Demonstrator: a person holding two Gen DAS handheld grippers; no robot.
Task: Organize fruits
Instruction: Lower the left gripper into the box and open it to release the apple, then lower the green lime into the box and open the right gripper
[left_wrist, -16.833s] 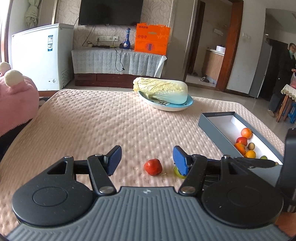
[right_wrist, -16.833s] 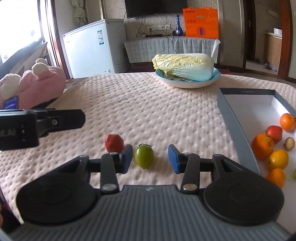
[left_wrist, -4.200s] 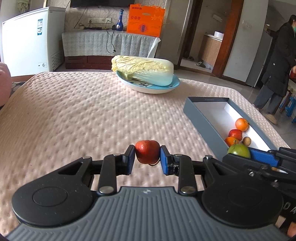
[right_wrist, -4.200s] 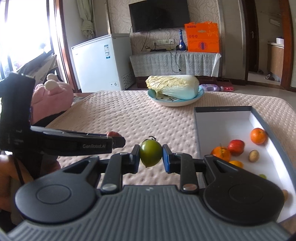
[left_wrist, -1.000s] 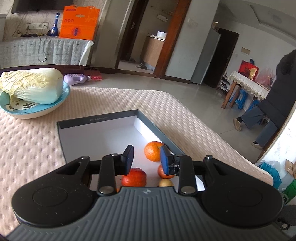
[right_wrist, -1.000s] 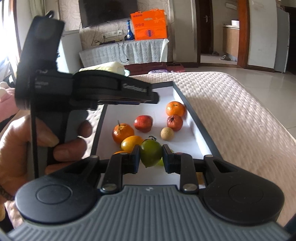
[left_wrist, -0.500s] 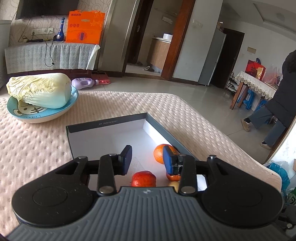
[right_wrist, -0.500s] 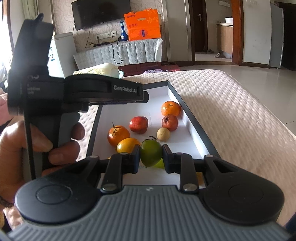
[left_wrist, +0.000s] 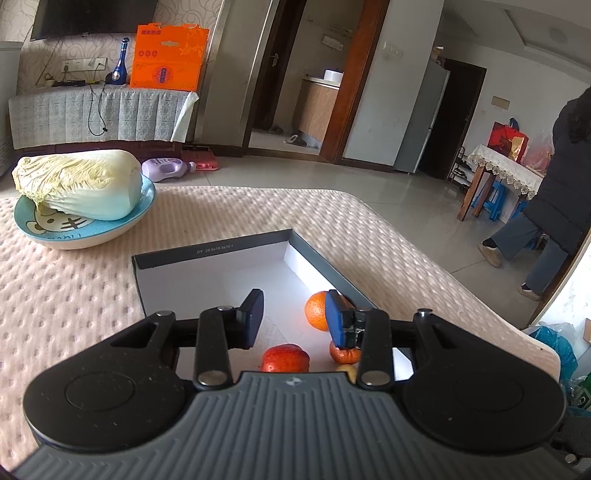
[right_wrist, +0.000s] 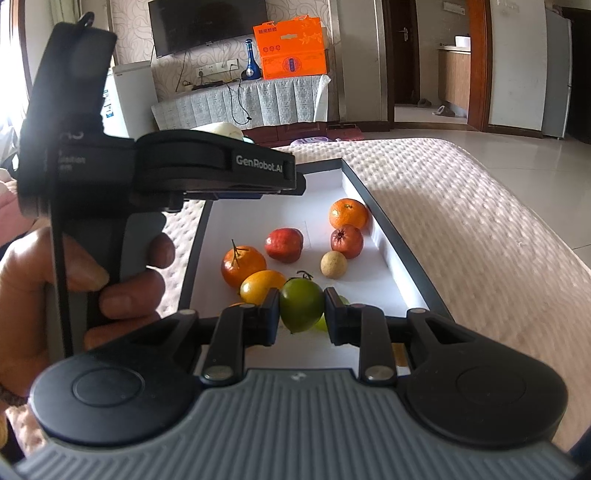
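Drop-off step: right gripper (right_wrist: 301, 312) fingers clenched on green tomato (right_wrist: 300, 309) over box (right_wrist: 402, 254). Left gripper (left_wrist: 294, 318) fingers released, empty, w/ red fruit (left_wrist: 285, 358) below. Next, probably lower & let go.

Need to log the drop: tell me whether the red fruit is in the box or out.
In. The red fruit lies on the box floor among the others; the left gripper hangs open above it.

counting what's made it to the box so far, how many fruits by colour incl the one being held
orange fruit: 3, one only a sliver behind the fingers
yellow fruit: 1
red fruit: 2
tan fruit: 1
green fruit: 2, one held by the right gripper, one partly hidden behind it
total: 9
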